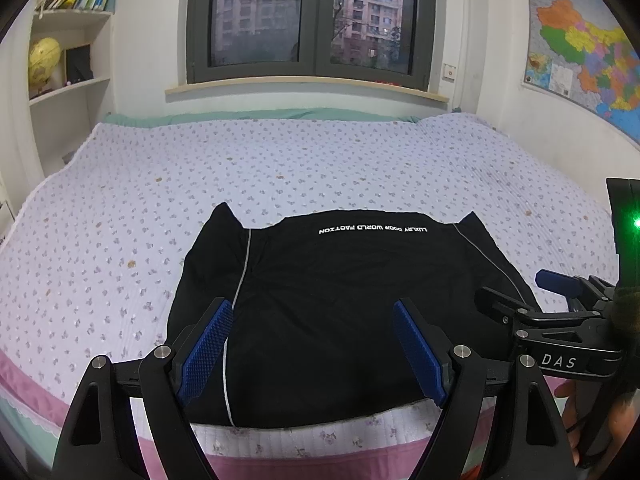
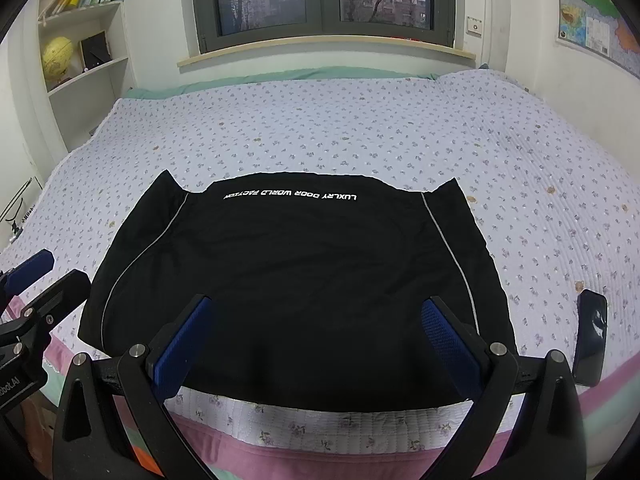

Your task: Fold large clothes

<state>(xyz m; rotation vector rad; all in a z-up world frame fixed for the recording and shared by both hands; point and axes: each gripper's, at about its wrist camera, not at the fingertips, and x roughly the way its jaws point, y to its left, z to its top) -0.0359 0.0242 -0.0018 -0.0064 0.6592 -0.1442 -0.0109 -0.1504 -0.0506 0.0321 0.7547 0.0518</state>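
Garment (image 1: 340, 312), black, lies flat on the bed's near edge (image 1: 320, 436) in the left wrist view, my left gripper (image 1: 312, 352) spread empty above its hem. Right wrist view: right gripper (image 2: 316, 348) also spread, nothing pinched; folding looks barely begun, next I should pinch a side edge each.

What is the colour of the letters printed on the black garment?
White, on the black garment; the lettering shows best in the right wrist view.
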